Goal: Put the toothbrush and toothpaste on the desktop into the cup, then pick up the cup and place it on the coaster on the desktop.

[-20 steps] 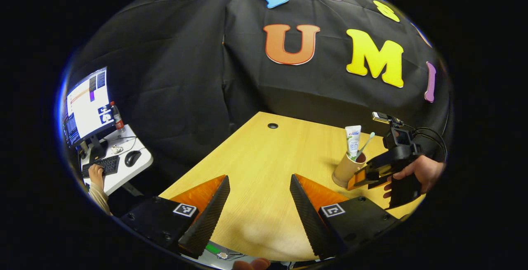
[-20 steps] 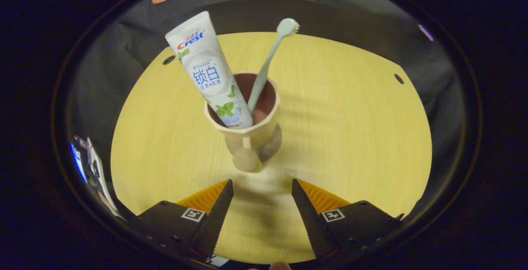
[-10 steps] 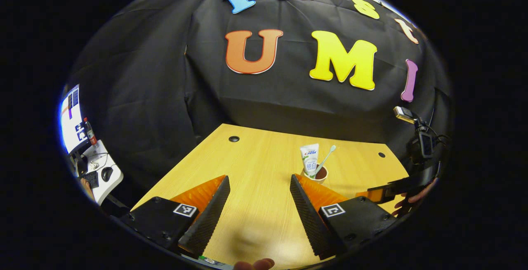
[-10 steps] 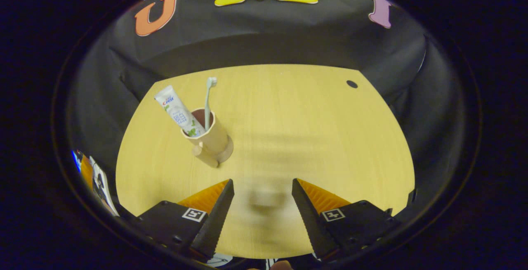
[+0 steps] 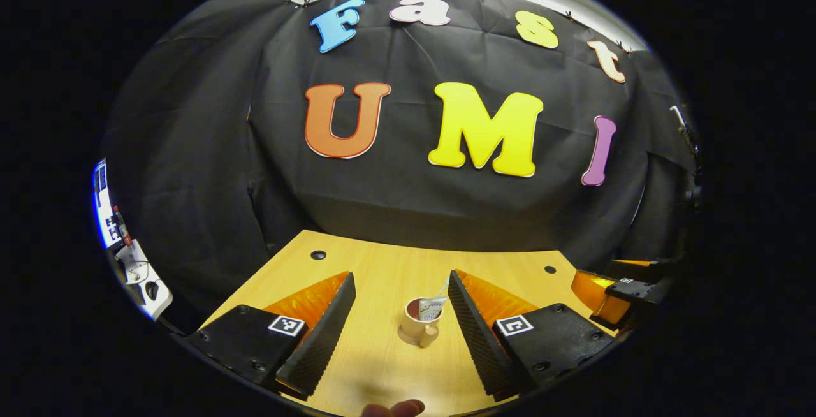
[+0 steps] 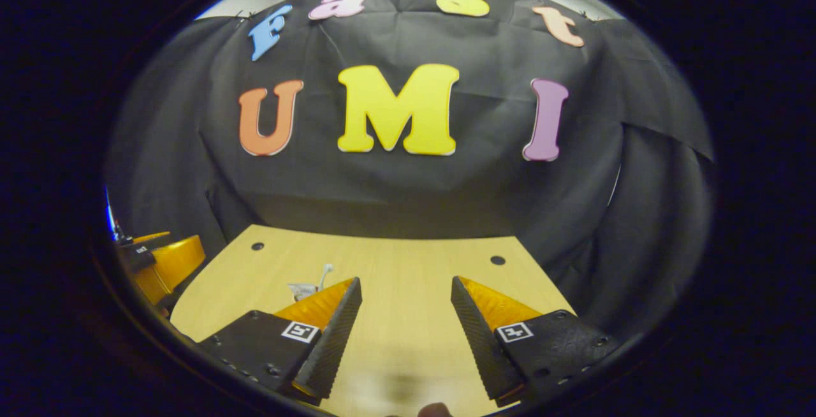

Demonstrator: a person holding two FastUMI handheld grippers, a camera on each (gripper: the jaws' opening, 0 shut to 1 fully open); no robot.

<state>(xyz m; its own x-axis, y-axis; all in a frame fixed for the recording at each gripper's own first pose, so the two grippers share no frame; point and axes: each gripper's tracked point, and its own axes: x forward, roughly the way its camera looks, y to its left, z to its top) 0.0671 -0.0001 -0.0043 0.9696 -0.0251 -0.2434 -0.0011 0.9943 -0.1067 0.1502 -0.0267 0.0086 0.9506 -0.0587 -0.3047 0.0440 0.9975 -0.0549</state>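
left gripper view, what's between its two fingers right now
The cup stands on the desktop in the gap between the open left gripper's fingers, farther off and untouched, with the toothpaste in it. Otherwise bare wood.

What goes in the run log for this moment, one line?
left gripper: open, free | right gripper: open, free | cup: upright on desktop, toothpaste inside | coaster: unclear

side table [image 5: 150,292], mouse [image 5: 150,289], monitor [image 5: 102,203]
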